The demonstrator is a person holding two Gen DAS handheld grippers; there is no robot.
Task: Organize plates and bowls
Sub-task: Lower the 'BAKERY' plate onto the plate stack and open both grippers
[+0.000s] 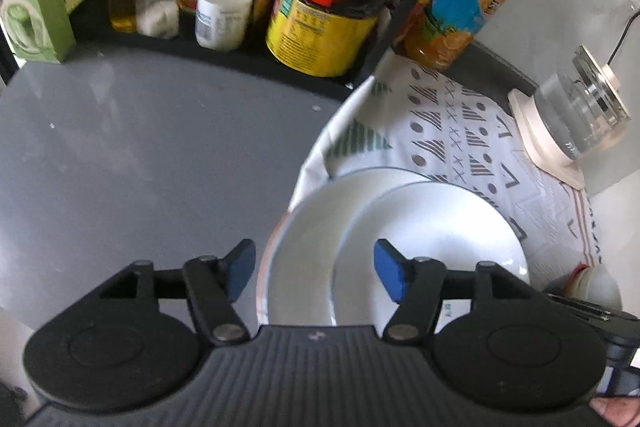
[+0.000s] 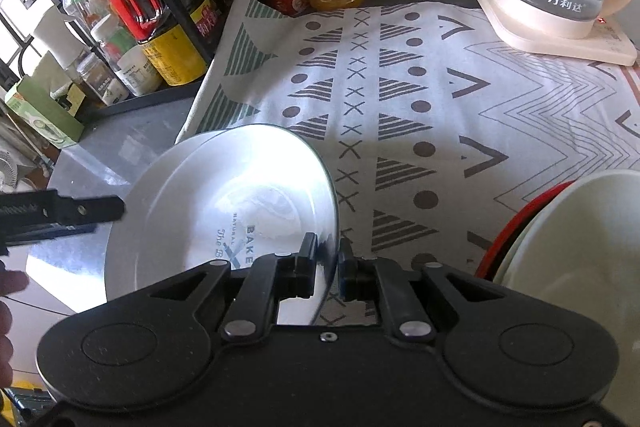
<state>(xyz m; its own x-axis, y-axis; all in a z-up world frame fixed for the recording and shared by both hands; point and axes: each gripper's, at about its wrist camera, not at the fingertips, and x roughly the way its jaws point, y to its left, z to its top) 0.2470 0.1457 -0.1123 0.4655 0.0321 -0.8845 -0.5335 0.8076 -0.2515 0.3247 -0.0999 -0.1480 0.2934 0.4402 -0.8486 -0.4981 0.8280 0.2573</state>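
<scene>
Right wrist view settles the matter: the right gripper (image 2: 325, 263) is clamped on the near rim of the upper plate (image 2: 240, 195), its pads pinching the edge so the plate's disc spreads forward and to the left of the jaws, tilted up on that side. A second plate (image 2: 192, 145) lies under it, its rim peeking out beyond the far-left edge, on the patterned cloth (image 2: 420, 99). Just right of the jaws sits a bowl (image 2: 580, 247) with a red rim behind it.

From the left wrist view, the left gripper (image 1: 315, 269) stands with its jaws apart and nothing between the blue pads (image 1: 240, 267); both plates lie ahead and slightly right of them, the upper one offset to the right. I judge the right hand alone carries the plate, so lowering its far-left edge squarely over the lower plate is what the next move turns on.
</scene>
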